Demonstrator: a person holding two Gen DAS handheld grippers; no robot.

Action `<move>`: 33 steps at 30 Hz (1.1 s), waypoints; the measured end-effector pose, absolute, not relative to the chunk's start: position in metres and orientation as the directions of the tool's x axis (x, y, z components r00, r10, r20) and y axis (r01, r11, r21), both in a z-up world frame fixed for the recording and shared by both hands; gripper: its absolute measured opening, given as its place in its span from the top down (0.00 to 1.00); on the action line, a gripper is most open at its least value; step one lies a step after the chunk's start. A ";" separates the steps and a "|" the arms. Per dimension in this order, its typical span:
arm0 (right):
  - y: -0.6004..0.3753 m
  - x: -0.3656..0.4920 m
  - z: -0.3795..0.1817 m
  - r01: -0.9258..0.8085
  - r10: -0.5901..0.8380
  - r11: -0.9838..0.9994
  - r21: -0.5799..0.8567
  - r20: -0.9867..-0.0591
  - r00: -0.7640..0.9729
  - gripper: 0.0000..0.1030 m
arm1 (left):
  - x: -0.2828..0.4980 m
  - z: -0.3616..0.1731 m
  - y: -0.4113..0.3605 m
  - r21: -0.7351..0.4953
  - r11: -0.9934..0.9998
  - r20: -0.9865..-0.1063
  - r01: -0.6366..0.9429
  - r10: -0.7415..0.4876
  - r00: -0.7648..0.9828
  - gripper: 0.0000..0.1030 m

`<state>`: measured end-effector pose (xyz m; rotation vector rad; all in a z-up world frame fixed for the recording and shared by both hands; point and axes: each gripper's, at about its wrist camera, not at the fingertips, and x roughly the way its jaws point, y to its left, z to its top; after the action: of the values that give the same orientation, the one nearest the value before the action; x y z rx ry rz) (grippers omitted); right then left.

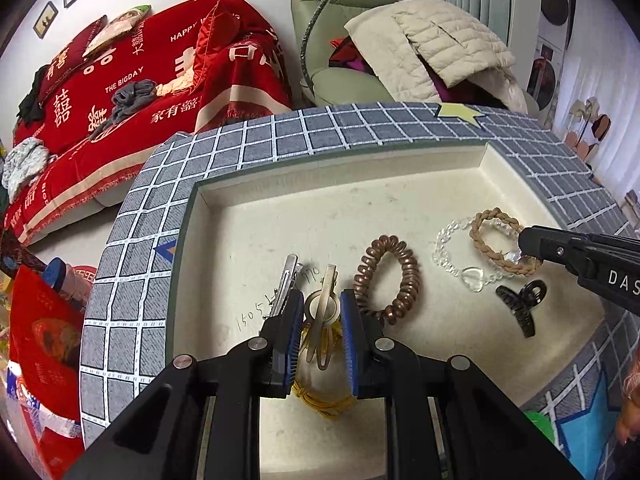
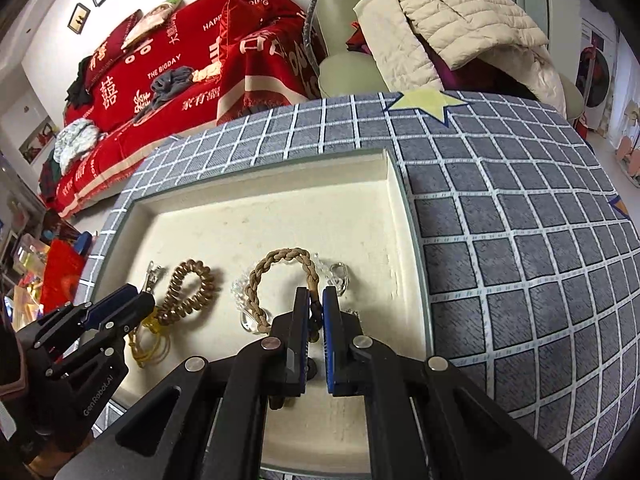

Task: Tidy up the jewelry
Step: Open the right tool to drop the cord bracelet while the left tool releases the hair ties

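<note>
A cream tray sunk into a grey grid cloth holds the jewelry. My left gripper is open around a tan hair clip that lies over a yellow cord bracelet. A silver clip lies to its left and a copper coil tie to its right. My right gripper is shut on the braided tan bracelet, which lies over a clear bead bracelet. A dark claw clip lies near the right gripper's arm.
The grey grid cloth with a yellow star surrounds the tray. Behind stand a red-covered sofa and a green armchair with a cream jacket. Red bags sit at the left.
</note>
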<state>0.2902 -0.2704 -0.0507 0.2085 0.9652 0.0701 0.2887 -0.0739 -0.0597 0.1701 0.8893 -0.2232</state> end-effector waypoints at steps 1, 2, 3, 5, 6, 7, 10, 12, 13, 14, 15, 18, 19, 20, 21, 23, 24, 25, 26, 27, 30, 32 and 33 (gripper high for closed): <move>-0.270 0.290 -0.053 0.034 0.151 0.978 0.206 -0.811 0.565 0.93 | 0.289 -0.061 -0.075 0.058 0.963 -0.785 0.264 -0.119 0.608 0.62; -0.270 0.290 -0.055 0.035 0.151 0.978 0.206 -0.813 0.562 0.93 | 0.289 -0.063 -0.076 0.066 0.962 -0.785 0.263 -0.113 0.609 0.62; -0.270 0.290 -0.057 0.037 0.150 0.978 0.205 -0.816 0.558 0.93 | 0.289 -0.063 -0.077 0.073 0.962 -0.784 0.262 -0.107 0.612 0.62; -0.270 0.291 -0.059 0.036 0.156 0.977 0.211 -0.816 0.556 0.93 | 0.290 -0.065 -0.078 0.081 0.961 -0.786 0.264 -0.101 0.609 0.61; -0.269 0.291 -0.059 0.036 0.154 0.977 0.209 -0.816 0.558 0.93 | 0.291 -0.067 -0.079 0.083 0.960 -0.793 0.268 -0.100 0.601 0.61; -0.269 0.291 -0.059 0.036 0.151 0.978 0.206 -0.816 0.558 0.93 | 0.291 -0.068 -0.080 0.086 0.959 -0.794 0.271 -0.098 0.600 0.61; -0.267 0.290 -0.059 0.031 0.155 0.978 0.206 -0.818 0.554 0.92 | 0.291 -0.069 -0.081 0.099 0.958 -0.800 0.267 -0.083 0.594 0.61; -0.268 0.290 -0.059 0.028 0.171 0.975 0.223 -0.819 0.548 0.89 | 0.289 -0.068 -0.080 0.094 0.961 -0.799 0.260 -0.083 0.596 0.61; -0.269 0.289 -0.059 0.028 0.177 0.973 0.229 -0.819 0.546 0.79 | 0.289 -0.067 -0.080 0.090 0.962 -0.798 0.259 -0.086 0.597 0.61; -0.270 0.289 -0.059 0.030 0.183 0.971 0.237 -0.819 0.543 0.62 | 0.288 -0.065 -0.079 0.088 0.962 -0.796 0.258 -0.088 0.598 0.61; -0.271 0.287 -0.058 0.034 0.189 0.968 0.248 -0.814 0.549 0.53 | 0.287 -0.064 -0.079 0.088 0.962 -0.794 0.257 -0.088 0.601 0.61; -0.272 0.280 -0.048 0.035 0.195 0.964 0.263 -0.790 0.582 0.47 | 0.285 -0.058 -0.078 0.084 0.963 -0.792 0.255 -0.091 0.604 0.61; -0.271 0.278 -0.046 0.033 0.197 0.963 0.266 -0.786 0.586 0.45 | 0.284 -0.057 -0.078 0.081 0.964 -0.791 0.255 -0.094 0.605 0.61; -0.271 0.276 -0.043 0.030 0.201 0.962 0.270 -0.782 0.590 0.41 | 0.283 -0.054 -0.077 0.078 0.964 -0.789 0.254 -0.095 0.607 0.61; -0.270 0.272 -0.039 0.026 0.205 0.961 0.275 -0.775 0.598 0.39 | 0.282 -0.052 -0.077 0.077 0.965 -0.786 0.252 -0.097 0.610 0.61; -0.269 0.267 -0.034 0.020 0.210 0.960 0.279 -0.765 0.609 0.33 | 0.280 -0.048 -0.077 0.073 0.965 -0.781 0.251 -0.101 0.616 0.61; -0.269 0.264 -0.031 0.016 0.212 0.960 0.281 -0.760 0.614 0.33 | 0.278 -0.045 -0.076 0.072 0.966 -0.779 0.248 -0.101 0.619 0.61; -0.268 0.262 -0.029 0.014 0.214 0.959 0.283 -0.757 0.617 0.32 | 0.277 -0.043 -0.075 0.071 0.967 -0.776 0.246 -0.101 0.622 0.61; -0.267 0.259 -0.027 0.013 0.217 0.958 0.286 -0.755 0.619 0.32 | 0.275 -0.041 -0.074 0.070 0.968 -0.773 0.243 -0.101 0.626 0.61; -0.267 0.255 -0.024 0.014 0.220 0.956 0.292 -0.750 0.624 0.32 | 0.273 -0.038 -0.073 0.069 0.968 -0.769 0.240 -0.101 0.631 0.61; -0.268 0.244 -0.019 0.012 0.232 0.951 0.309 -0.738 0.633 0.31 | 0.266 -0.032 -0.070 0.066 0.969 -0.759 0.238 -0.106 0.643 0.61; -0.269 0.237 -0.016 0.013 0.234 0.950 0.313 -0.735 0.637 0.31 | 0.262 -0.029 -0.068 0.067 0.969 -0.754 0.238 -0.107 0.648 0.61; -0.270 0.233 -0.015 0.017 0.235 0.948 0.318 -0.734 0.637 0.31 | 0.260 -0.028 -0.068 0.066 0.968 -0.755 0.241 -0.109 0.646 0.61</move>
<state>0.2334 -0.2697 -0.0152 0.3096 0.8744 0.1270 0.2599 -0.0680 -0.0276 0.1666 0.8457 -0.2002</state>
